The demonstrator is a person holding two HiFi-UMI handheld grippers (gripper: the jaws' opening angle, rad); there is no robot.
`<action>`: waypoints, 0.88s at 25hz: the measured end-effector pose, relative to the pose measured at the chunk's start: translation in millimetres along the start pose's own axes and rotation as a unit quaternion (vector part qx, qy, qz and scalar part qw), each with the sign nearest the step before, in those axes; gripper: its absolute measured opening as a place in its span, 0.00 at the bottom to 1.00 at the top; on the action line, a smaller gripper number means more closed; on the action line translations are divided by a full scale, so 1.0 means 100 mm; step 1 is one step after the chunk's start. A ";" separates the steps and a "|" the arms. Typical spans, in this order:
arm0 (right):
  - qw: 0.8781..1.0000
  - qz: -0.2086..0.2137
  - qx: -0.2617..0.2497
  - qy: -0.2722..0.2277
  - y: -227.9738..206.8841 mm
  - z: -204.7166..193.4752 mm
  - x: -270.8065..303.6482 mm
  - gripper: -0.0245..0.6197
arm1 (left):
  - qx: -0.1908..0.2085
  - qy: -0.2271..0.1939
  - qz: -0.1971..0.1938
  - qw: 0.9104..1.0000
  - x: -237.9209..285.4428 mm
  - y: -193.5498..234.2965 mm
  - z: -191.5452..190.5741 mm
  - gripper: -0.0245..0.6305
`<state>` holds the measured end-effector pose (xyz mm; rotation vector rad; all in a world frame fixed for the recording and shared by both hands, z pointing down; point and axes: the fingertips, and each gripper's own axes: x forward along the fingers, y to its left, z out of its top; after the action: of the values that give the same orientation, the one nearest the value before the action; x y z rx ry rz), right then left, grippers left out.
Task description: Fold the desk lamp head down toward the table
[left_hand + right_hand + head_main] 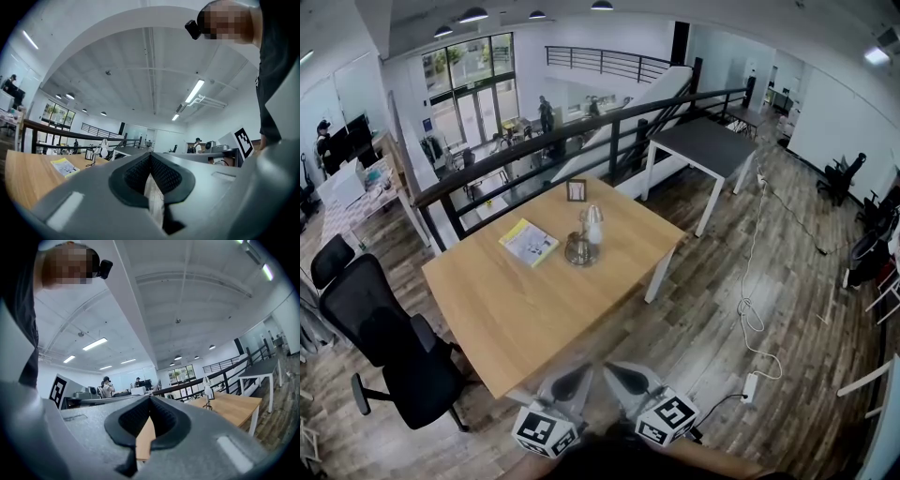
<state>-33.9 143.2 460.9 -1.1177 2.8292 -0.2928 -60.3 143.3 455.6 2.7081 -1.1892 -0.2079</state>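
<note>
Desk lamp (589,232) upright on the wooden table (516,319), past the middle toward the far side. White head raised above a round metallic base, not yet folded down. Just left of the base, a yellow booklet (529,242) flat on the tabletop, near the lamp but apart from it. Behind the lamp, close to the far edge, a small picture frame (577,190) standing upright.

Left gripper (578,375) and right gripper (617,373) side by side just off the table's near edge, well apart from the lamp, both level and aimed toward it. Left gripper jaws closed, dark pads meeting at the tips, nothing between them. Right gripper jaws likewise fully closed and empty. Lamp untouched by either.

In the left gripper view, lamp (102,149) small and left of the jaws, booklet (64,166) nearer on the tabletop. In the right gripper view, lamp (206,392) to the right of the jaws, standing on the table (234,408).

Black office chair (384,347) at the table's left side. Dark-topped table (703,145) on white legs beyond the far right corner, black railing (581,131) behind both tables. White cable (750,291) snaking over the wood-plank floor at right, down to a power strip (750,386).
</note>
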 end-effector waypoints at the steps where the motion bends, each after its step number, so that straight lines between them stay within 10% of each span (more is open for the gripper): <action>1: 1.000 0.002 0.004 -0.001 -0.04 0.01 0.01 0.04 | 0.000 0.001 0.000 1.000 0.04 0.01 0.00 0.04; 22: 0.999 0.040 0.012 0.008 -2.05 0.48 0.44 0.04 | 0.017 -0.016 0.033 0.999 2.03 0.33 0.08 0.04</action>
<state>77.9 -39.8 456.5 -1.0004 2.8664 -0.3297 50.6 -29.3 443.4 2.6993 -1.3007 -0.2259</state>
